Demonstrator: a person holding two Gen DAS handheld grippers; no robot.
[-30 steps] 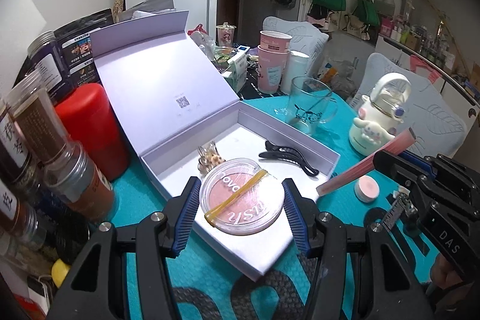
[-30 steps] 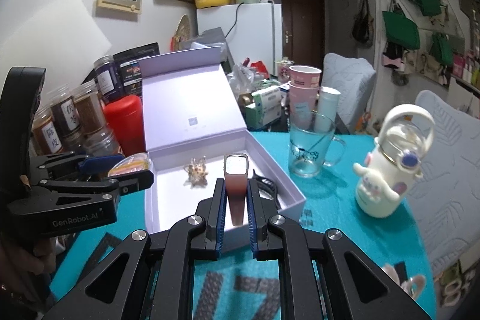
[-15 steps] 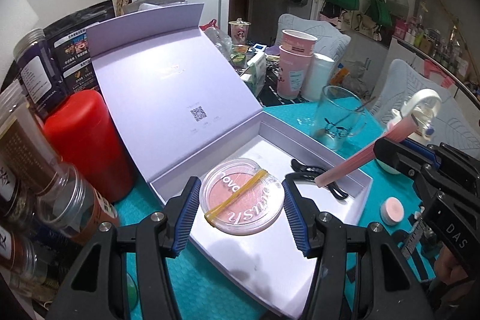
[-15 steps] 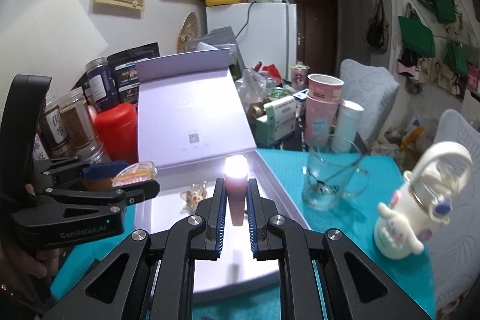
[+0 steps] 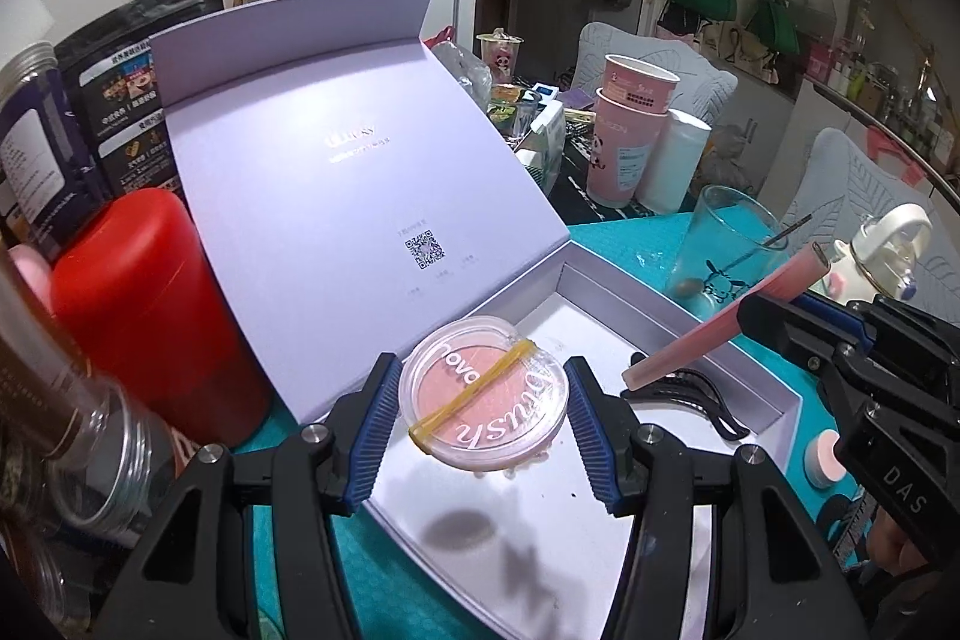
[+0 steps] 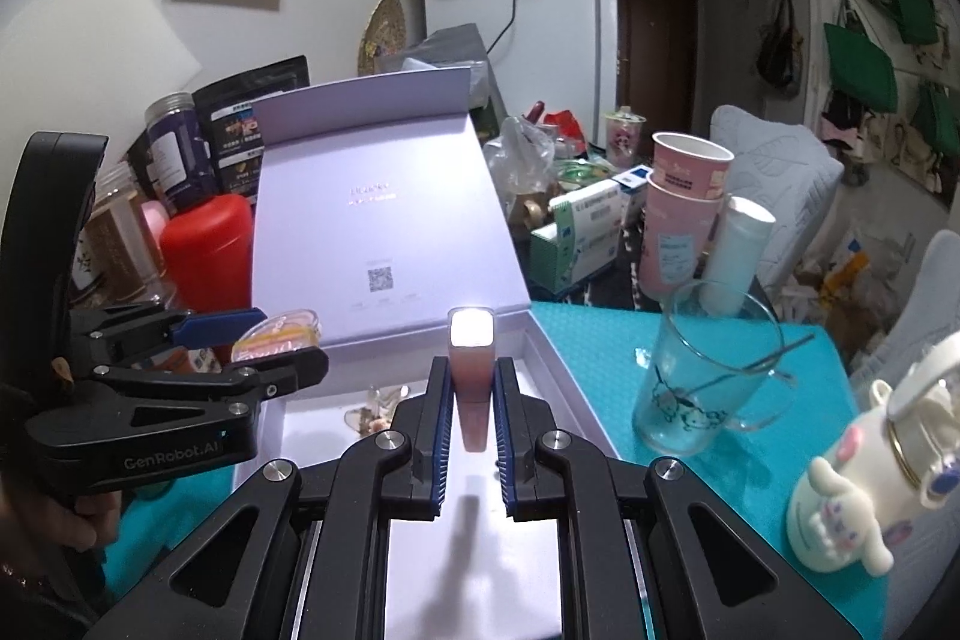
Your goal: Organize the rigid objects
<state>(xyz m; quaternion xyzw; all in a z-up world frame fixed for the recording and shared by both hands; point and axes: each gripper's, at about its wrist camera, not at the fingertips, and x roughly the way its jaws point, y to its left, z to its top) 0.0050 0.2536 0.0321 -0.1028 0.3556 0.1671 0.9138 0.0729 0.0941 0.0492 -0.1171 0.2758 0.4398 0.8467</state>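
Observation:
An open lavender gift box (image 5: 774, 403) (image 6: 564, 364) lies on the teal table with its lid propped up behind. My left gripper (image 5: 483, 403) is shut on a round pink blush compact (image 5: 486, 394) banded with a yellow rubber band, held above the box floor; it also shows in the right wrist view (image 6: 276, 337). My right gripper (image 6: 471, 421) is shut on a pink lip-gloss tube (image 6: 471, 376), held above the box; the tube (image 5: 720, 325) slants over the box's right side. A black hair clip (image 5: 696, 385) and a small ornament (image 6: 375, 415) lie inside the box.
A red canister (image 5: 144, 304) and spice jars (image 5: 54, 370) stand left of the box. A glass mug (image 6: 714, 370), pink paper cups (image 6: 678, 220) and a white character bottle (image 6: 870, 484) stand to the right. A small pink round case (image 5: 825, 457) lies beside the box.
Both grippers have moved forward and up over the box with their objects. The compact and the tube now hang farther over the box interior.

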